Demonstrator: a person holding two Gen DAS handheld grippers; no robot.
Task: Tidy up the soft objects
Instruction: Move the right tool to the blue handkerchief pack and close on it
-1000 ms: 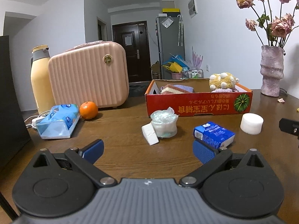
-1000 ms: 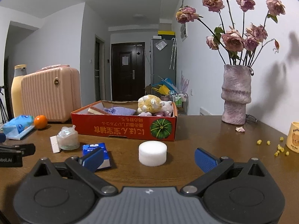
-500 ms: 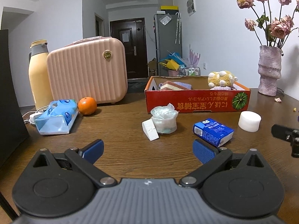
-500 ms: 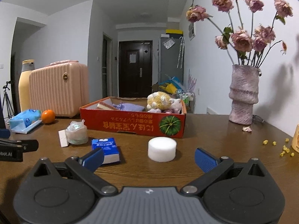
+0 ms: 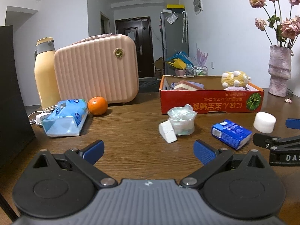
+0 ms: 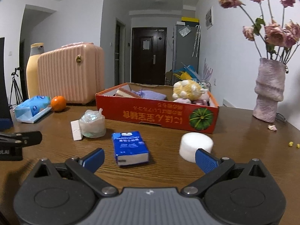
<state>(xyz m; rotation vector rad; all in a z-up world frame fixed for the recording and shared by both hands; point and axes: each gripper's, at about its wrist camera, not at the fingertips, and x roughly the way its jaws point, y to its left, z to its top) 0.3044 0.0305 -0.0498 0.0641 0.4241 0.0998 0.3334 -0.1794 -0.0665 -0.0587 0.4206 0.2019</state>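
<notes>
The blue tissue pack (image 6: 130,148) lies flat on the wooden table (image 6: 243,150), a small soft packet with white print on its top face and a pale end panel turned toward the right wrist camera. It sits in front of the spread fingers of the right gripper (image 6: 149,156), not touched by either blue pad. Just beside it to the right rests a white foam cylinder (image 6: 195,145), low and round, partly covered by the right-hand fingertip. To the left stand a clear bag of white padding (image 6: 92,124) and a white foam wedge (image 6: 76,130), the wedge touching the bag.

Behind these sits the red cardboard box (image 6: 159,115), holding a yellow plush toy (image 6: 187,91), a lilac cloth and a striped sponge. In the left wrist view, the left gripper (image 5: 149,150) hovers over bare table with its jaws wide apart, holding nothing; the tissue pack (image 5: 231,134) lies ahead and to the right. Farther left are a wrapped tissue bundle (image 5: 64,118), an orange (image 5: 97,106) and a pink suitcase (image 5: 97,69).
</notes>
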